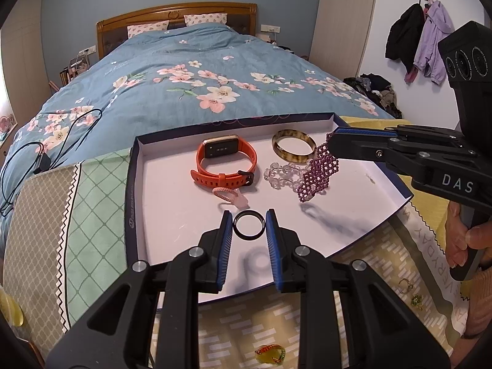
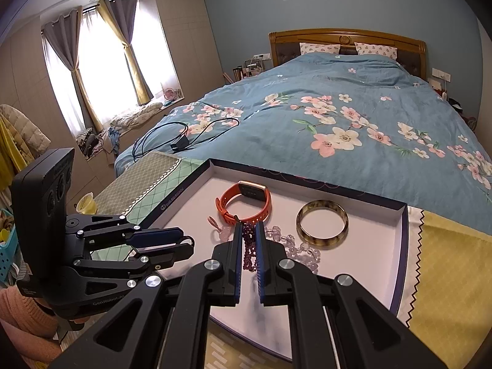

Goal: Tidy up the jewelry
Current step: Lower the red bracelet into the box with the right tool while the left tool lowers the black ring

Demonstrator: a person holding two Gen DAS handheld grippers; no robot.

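One tray point(image 1: 135, 184) holds one orange watch point(image 1: 226, 161), one amber bangle point(image 1: 293, 150), one clear bead bracelet point(image 1: 281, 175) and one purple bead bracelet point(image 1: 318, 172). There is one pink ring point(image 1: 229, 198) and one black ring point(image 1: 249, 225). Two pillows point(image 1: 147, 29) lie on the bed point(image 1: 184, 70).

A tray point(image 1: 140, 166) sat on patterned cloths point(image 1: 92, 215) at the foot of the bed point(image 1: 184, 70). A cable point(image 1: 46, 153) lay on the quilt. Small jewelry pieces point(image 1: 406, 286) lay on the cloth beside the tray.

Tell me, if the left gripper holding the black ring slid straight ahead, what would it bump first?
Probably the pink bracelet, lying just past the black ring in the left gripper. The orange watch sits behind it. Depth is hard to judge, so the gripper might pass above.
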